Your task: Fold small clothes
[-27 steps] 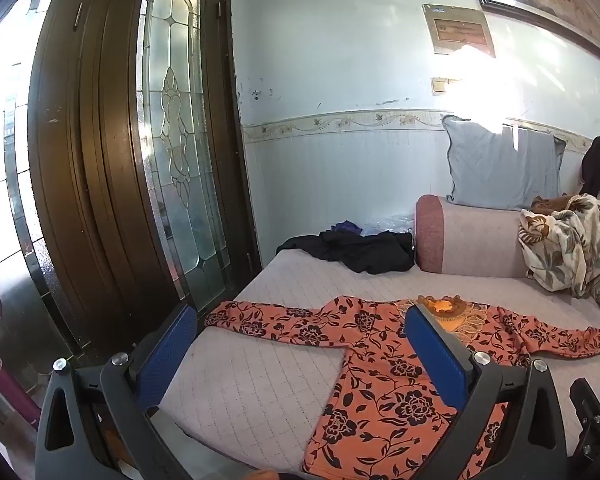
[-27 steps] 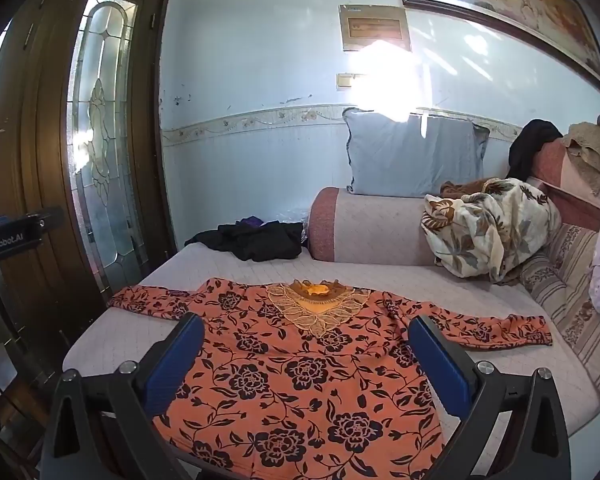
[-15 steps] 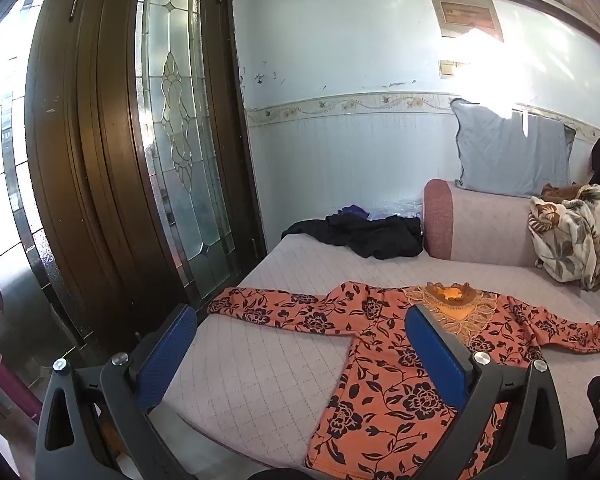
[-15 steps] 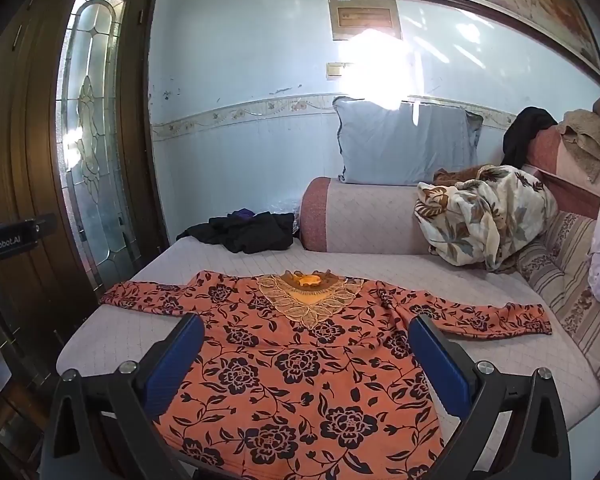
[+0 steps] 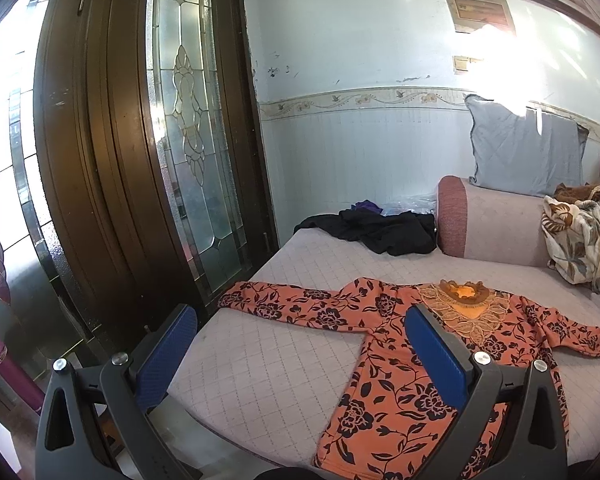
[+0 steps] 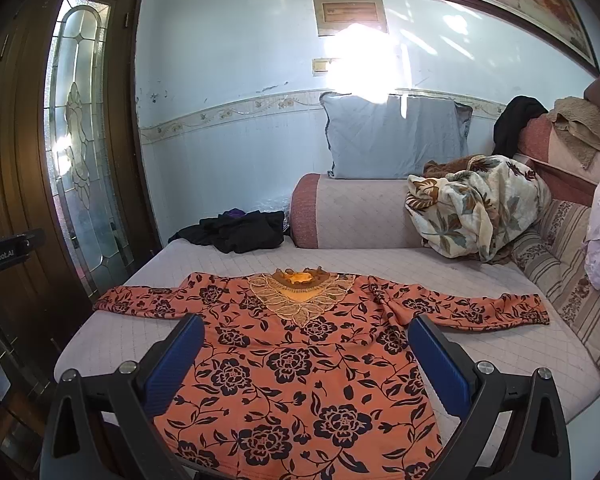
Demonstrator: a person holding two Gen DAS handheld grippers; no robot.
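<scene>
An orange long-sleeved top with black flowers lies flat on the quilted seat, sleeves spread left and right, its lace neckline toward the back. In the left wrist view the same top sits right of centre, its left sleeve reaching to the seat's edge. My right gripper hangs above the top's chest, open, nothing between its blue pads. My left gripper is open too, above the bare seat beside the left sleeve.
Dark clothes lie heaped at the seat's back left, beside a bolster and a grey pillow. A floral blanket is bundled at the right. A wooden glass-panelled door stands close on the left. The quilted seat is bare left of the top.
Both views have shifted a little: the top now sits lower and slightly further right in the left wrist view, and a bit lower in the right. Both grippers stay open.
</scene>
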